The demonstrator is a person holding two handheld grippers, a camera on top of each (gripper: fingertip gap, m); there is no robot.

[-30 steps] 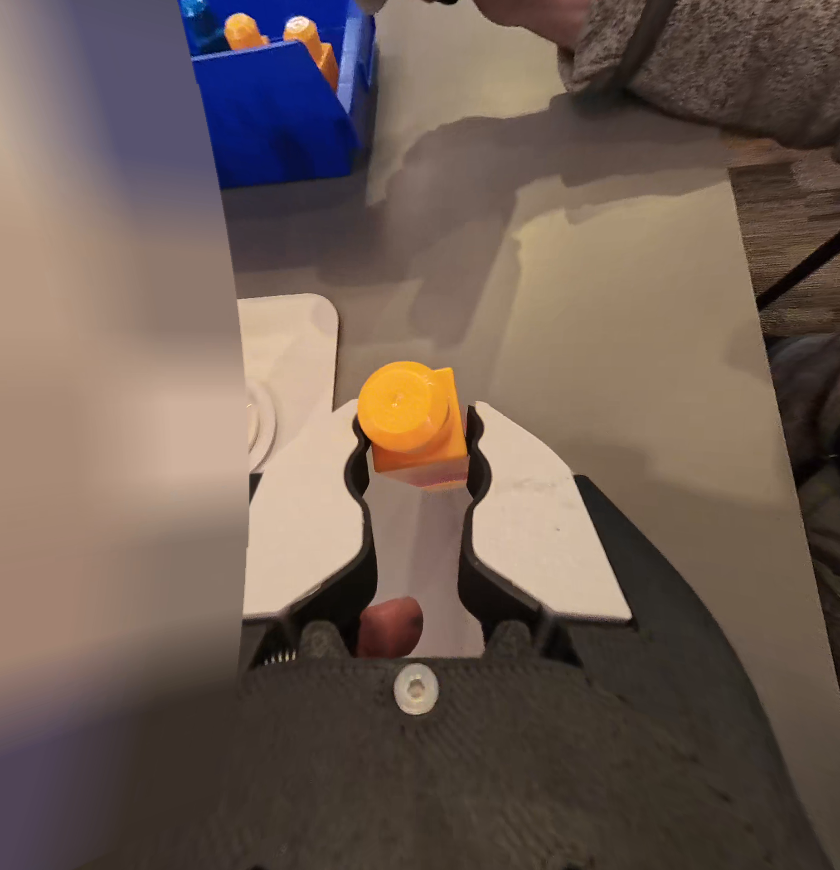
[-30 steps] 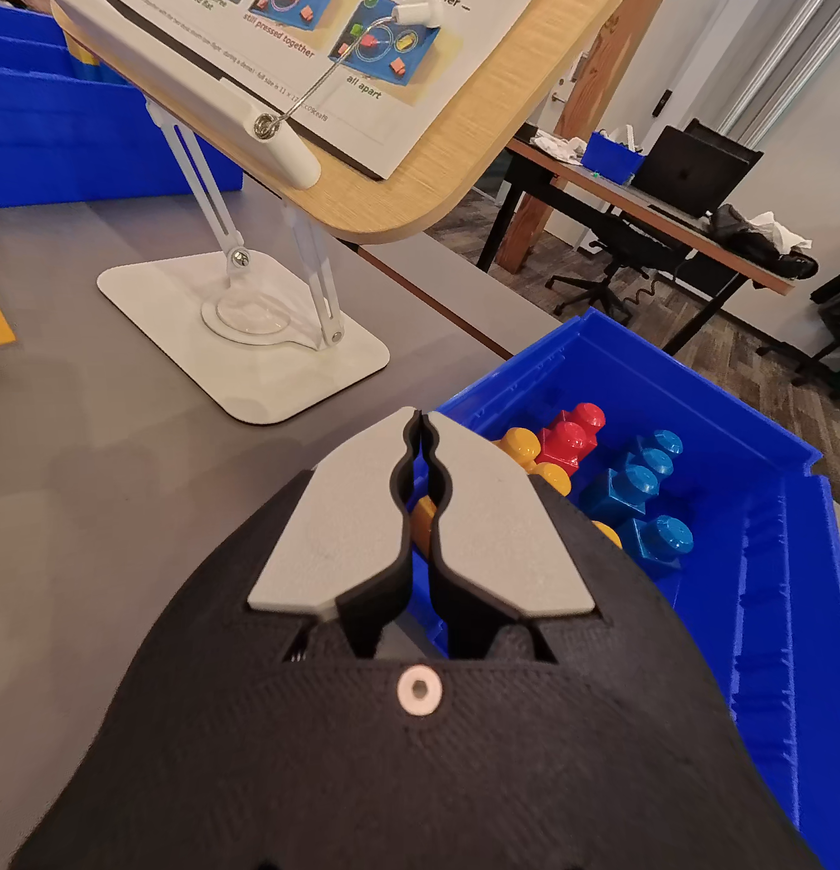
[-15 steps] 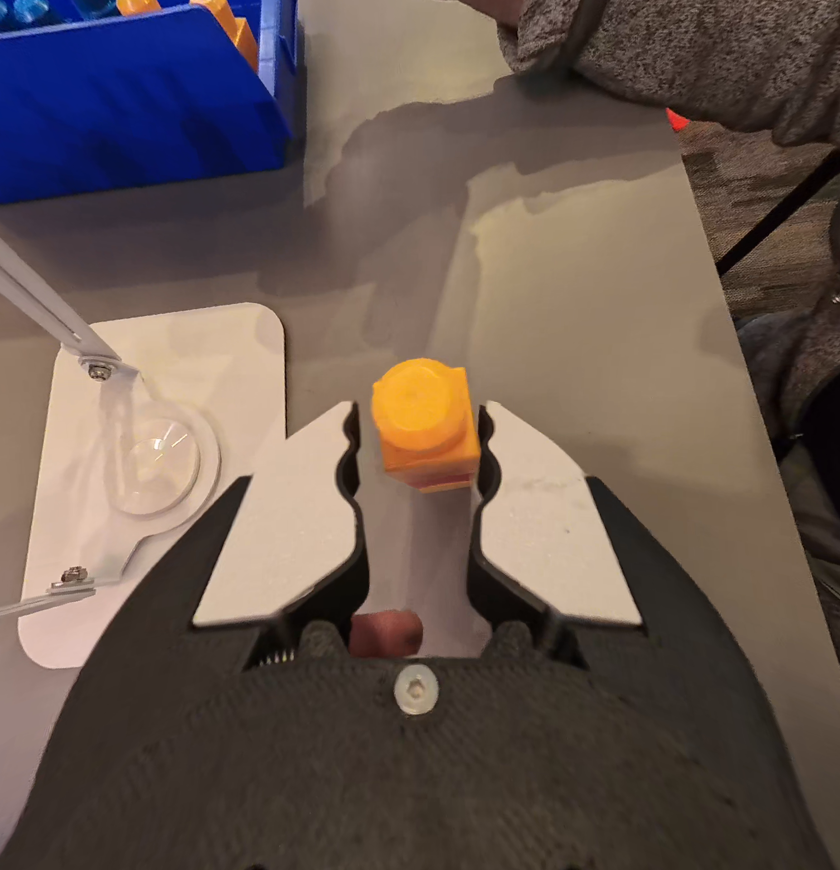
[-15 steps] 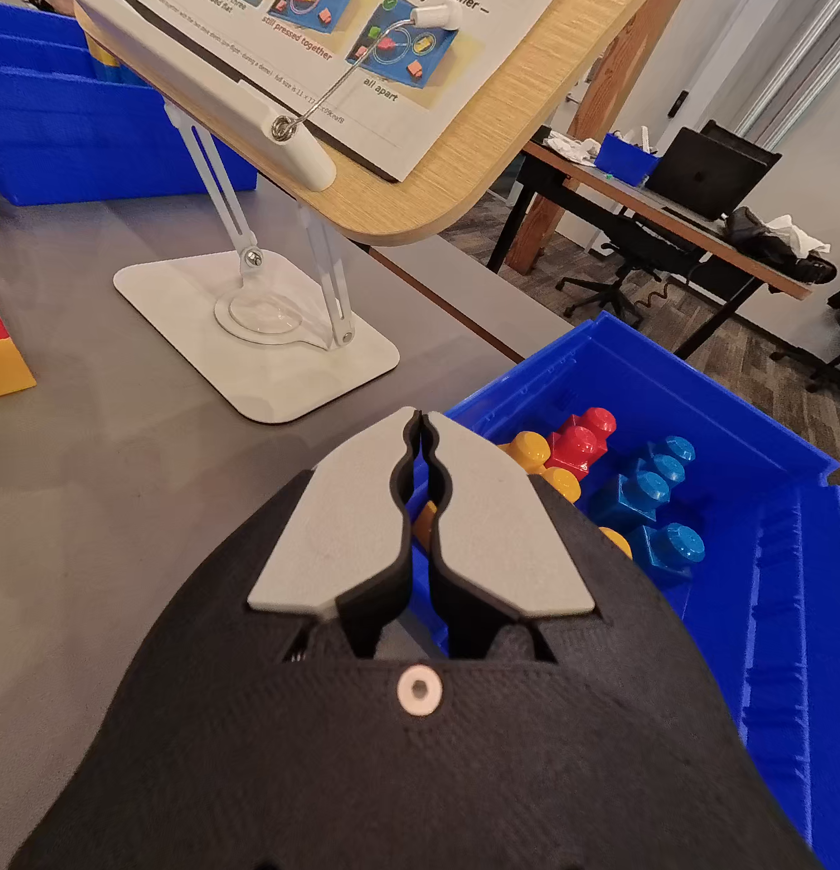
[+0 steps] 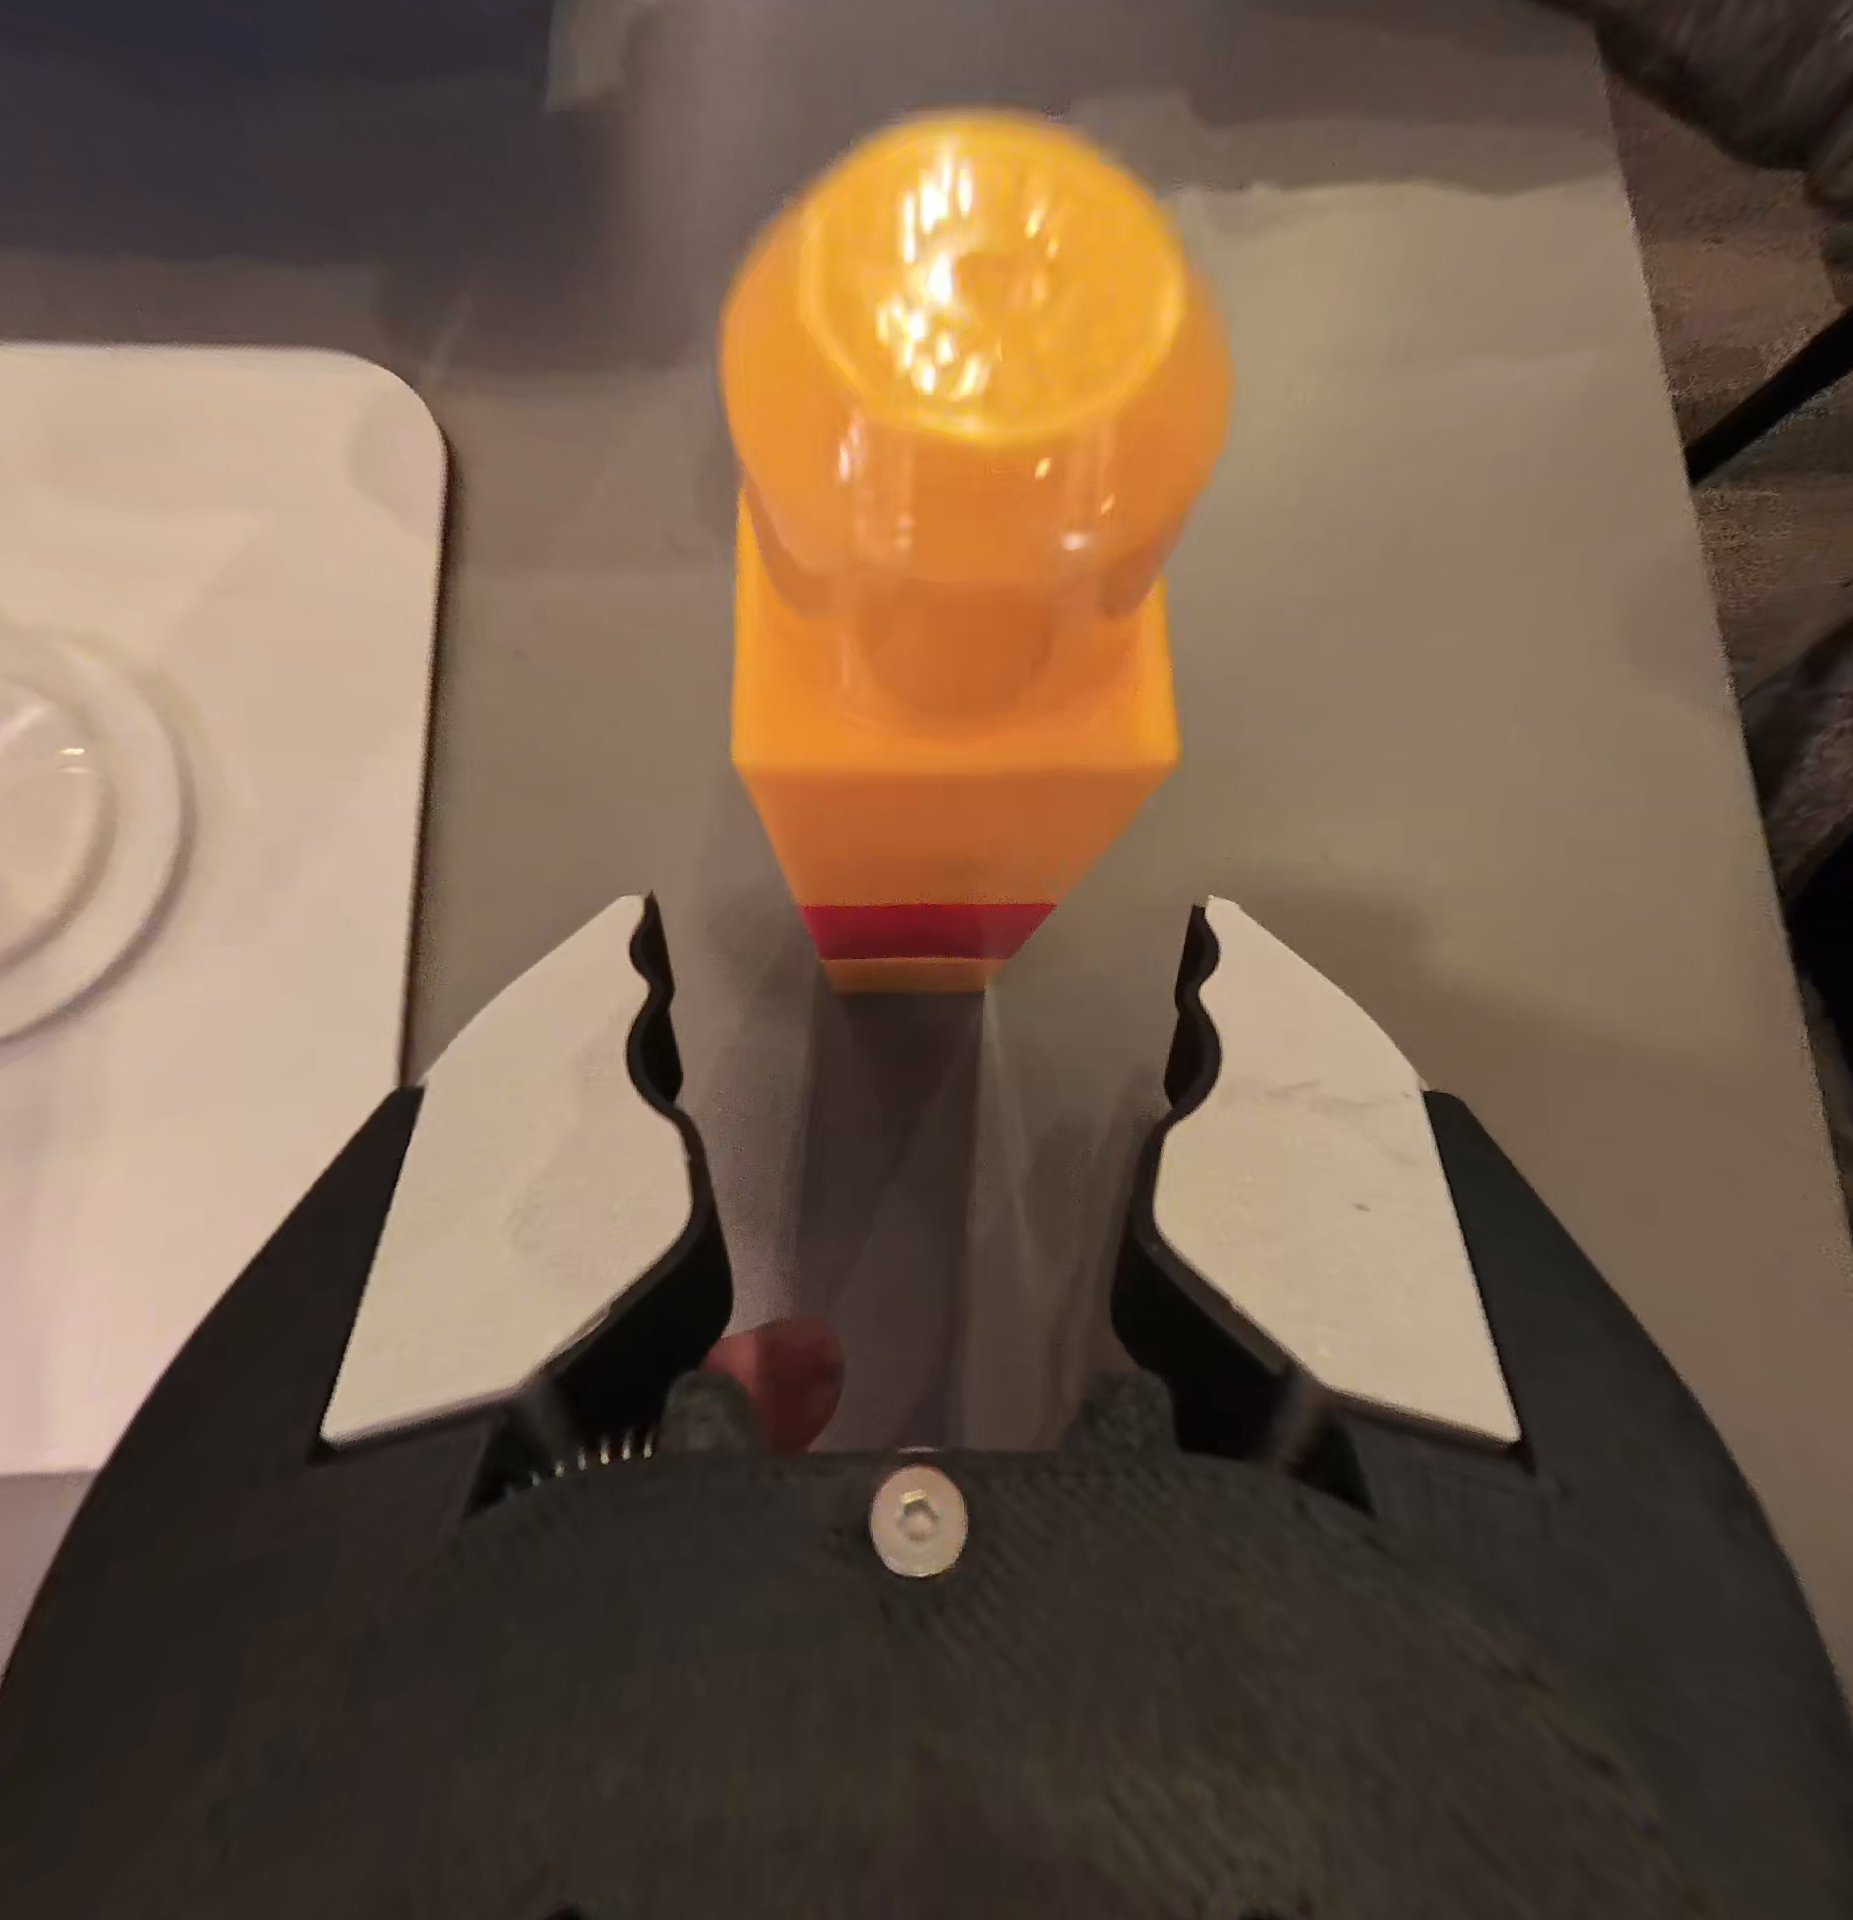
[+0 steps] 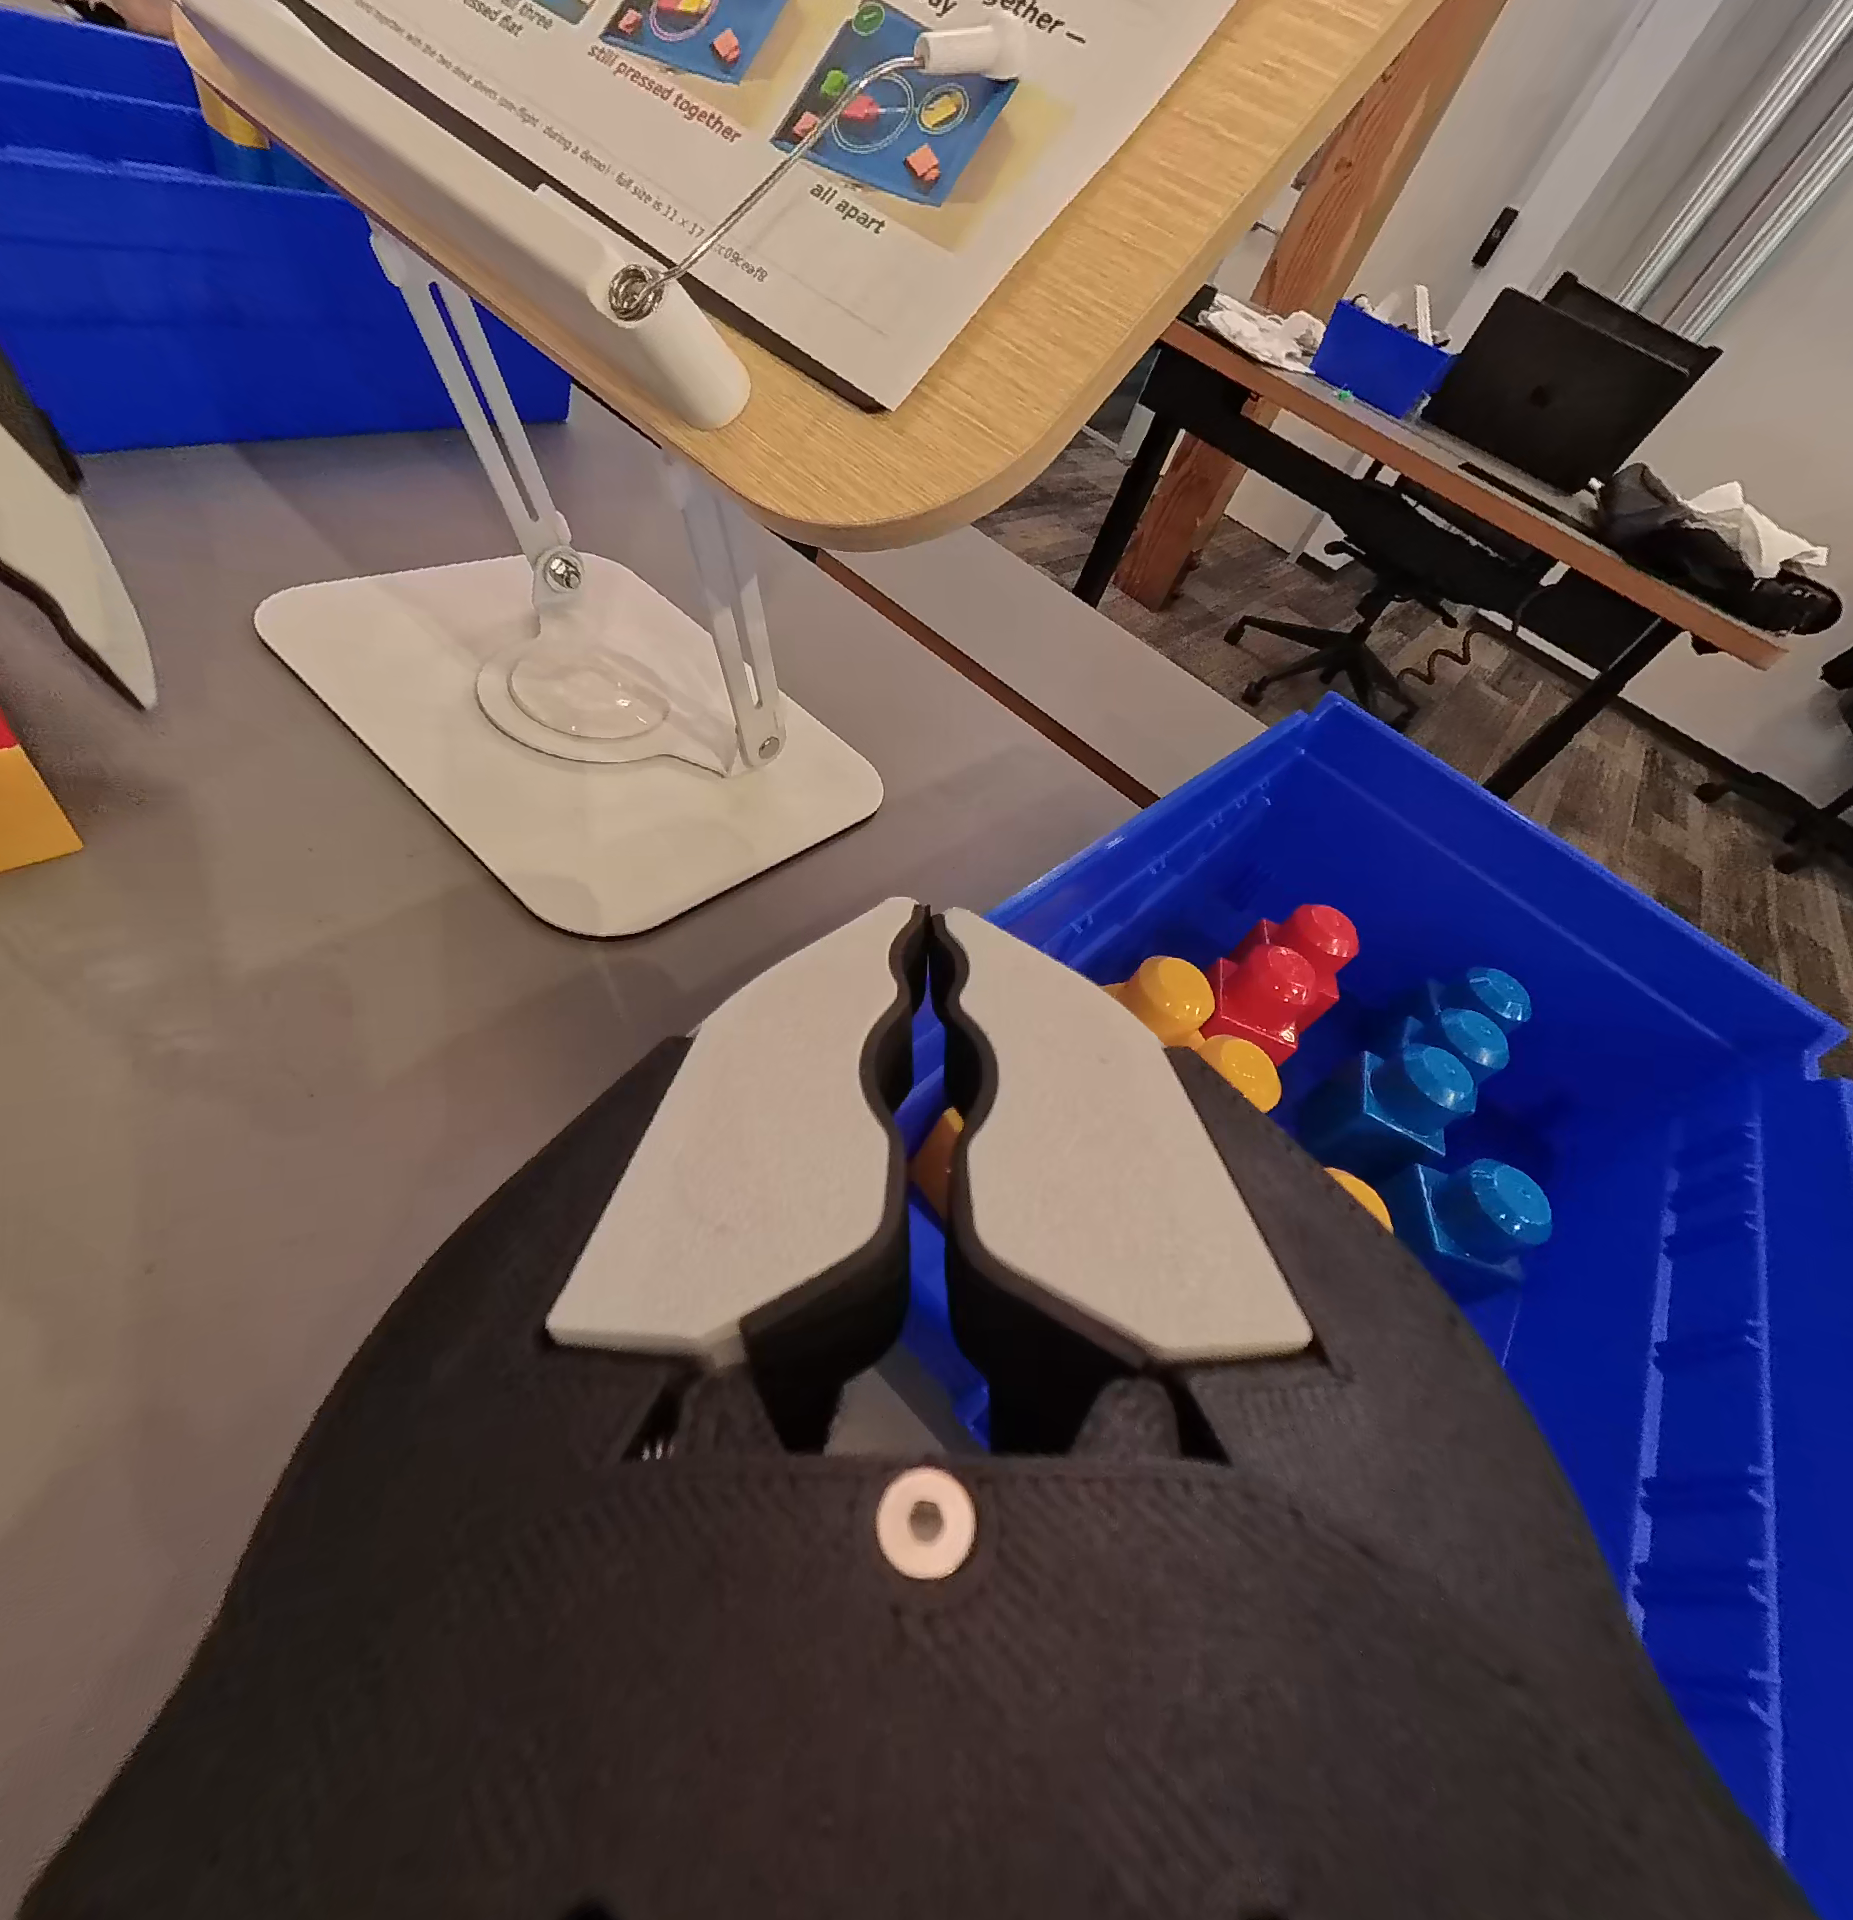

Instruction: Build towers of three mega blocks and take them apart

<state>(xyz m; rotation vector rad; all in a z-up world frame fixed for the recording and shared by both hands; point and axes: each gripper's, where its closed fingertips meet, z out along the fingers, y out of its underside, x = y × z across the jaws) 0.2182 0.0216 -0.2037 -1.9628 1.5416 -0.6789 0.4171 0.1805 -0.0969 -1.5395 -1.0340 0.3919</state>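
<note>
Left wrist view only: three-block tower (image 5: 953, 748), orange over red over orange, upright on the grey desk (image 5: 1369, 727), just right of the white stand base (image 5: 195, 831). Left tongs (image 5: 927, 966) spread wide, no pad touching the tower. Right wrist view only: blue bin (image 6: 1524, 883) right of the stand base, holding loose red, yellow and blue blocks (image 6: 1286, 987). Right tongs (image 6: 927, 935) closed on nothing, over the bin's near rim. Versus half a second ago: left tongs opened wider and pulled back from the tower; right tongs unchanged.

Tower's (image 5: 953, 790) orange top stud is blurred, its base hidden.
</note>
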